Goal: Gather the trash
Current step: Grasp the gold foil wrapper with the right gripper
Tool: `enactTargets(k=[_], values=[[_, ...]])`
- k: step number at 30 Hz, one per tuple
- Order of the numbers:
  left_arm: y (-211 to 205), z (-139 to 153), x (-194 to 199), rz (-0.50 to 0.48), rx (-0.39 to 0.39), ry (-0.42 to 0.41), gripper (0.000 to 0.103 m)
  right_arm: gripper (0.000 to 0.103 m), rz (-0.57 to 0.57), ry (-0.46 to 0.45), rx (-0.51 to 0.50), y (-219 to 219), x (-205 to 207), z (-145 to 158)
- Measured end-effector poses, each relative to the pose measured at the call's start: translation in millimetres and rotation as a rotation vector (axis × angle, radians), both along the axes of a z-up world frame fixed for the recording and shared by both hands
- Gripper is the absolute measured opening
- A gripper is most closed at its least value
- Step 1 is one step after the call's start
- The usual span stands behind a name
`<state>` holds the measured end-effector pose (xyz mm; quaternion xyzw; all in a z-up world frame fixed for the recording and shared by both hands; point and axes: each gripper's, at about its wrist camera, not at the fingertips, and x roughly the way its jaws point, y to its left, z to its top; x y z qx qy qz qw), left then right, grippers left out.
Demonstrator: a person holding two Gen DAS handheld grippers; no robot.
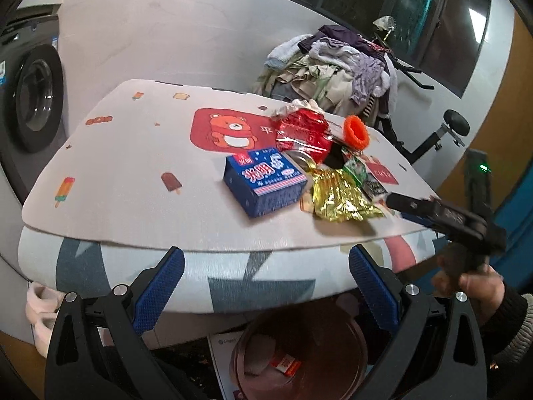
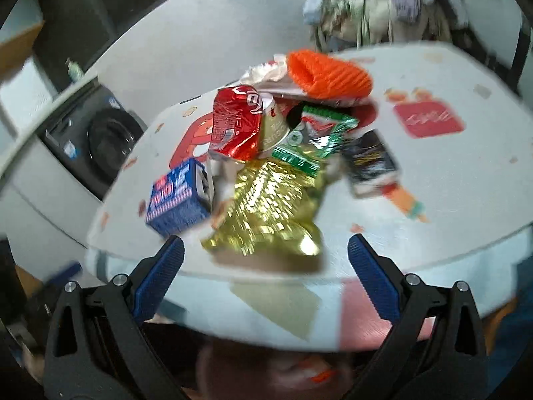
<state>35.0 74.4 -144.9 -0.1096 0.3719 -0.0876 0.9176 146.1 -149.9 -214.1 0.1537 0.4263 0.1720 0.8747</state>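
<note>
Pale grey fabric printed with small sweets and ice lollies covers the tabletop (image 1: 133, 173), and a red panel with a cartoon bear (image 1: 230, 130) sits near its middle. Under this cloth a second cover with grey, white and pink shapes hangs over the front edge.

The trash lies in one heap toward the right half of the tabletop. A blue carton (image 1: 265, 183) stands at the left of the heap, just beside a crumpled gold foil wrapper (image 1: 339, 198) that reaches nearest the front edge. Behind them lies a crushed red can (image 1: 304, 131), with a green wrapper (image 2: 316, 136) and a small dark packet (image 2: 369, 163) to its right, and an orange knitted piece (image 1: 356, 131) at the back.

Below the front edge, a round brown bin (image 1: 299, 353) stands on the floor with some scraps already inside. A front-loading washing machine (image 1: 30, 100) stands at the left wall, pale slippers (image 1: 43, 310) lie on the floor near it, and a heap of laundry (image 1: 333, 70) is piled beyond the tabletop under a dark window (image 1: 433, 20).

The left tongs (image 1: 266, 286) hang wide apart and empty in front of the tabletop edge, above the bin. The right tongs (image 2: 266, 280) are likewise spread wide with nothing between them, pointing at the gold wrapper; from the left wrist view they reach in at the right, close to the wrapper's edge. The right wrist view is blurred.
</note>
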Motion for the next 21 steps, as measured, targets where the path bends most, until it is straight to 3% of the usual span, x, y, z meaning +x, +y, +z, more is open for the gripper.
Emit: enactTargets(k=[12,14,15,17,21], values=[[1.1,-1.4,15.7,0.023,-0.008,0.008,0.097,0.097,-0.159,0.153,-0.055,28.7,71.6,-37.0],[3.3,-3.3,17.7,0.03,-0.011,0.015,0.097,0.088,-0.163,0.134,-0.102,35.3,74.9,-37.4],[3.6,-3.9,18.0,0.033,-0.012,0.018,0.097,0.076,-0.156,0.122,-0.146,39.8,75.0,-37.1],[4.5,-6.3,18.6,0.038,-0.013,0.025,0.097,0.074,-0.131,0.105,-0.178,43.6,74.8,-36.6],[7.1,-11.2,19.2,0.052,-0.028,0.036,0.097,0.069,-0.086,0.111,-0.137,40.8,64.2,-36.7]])
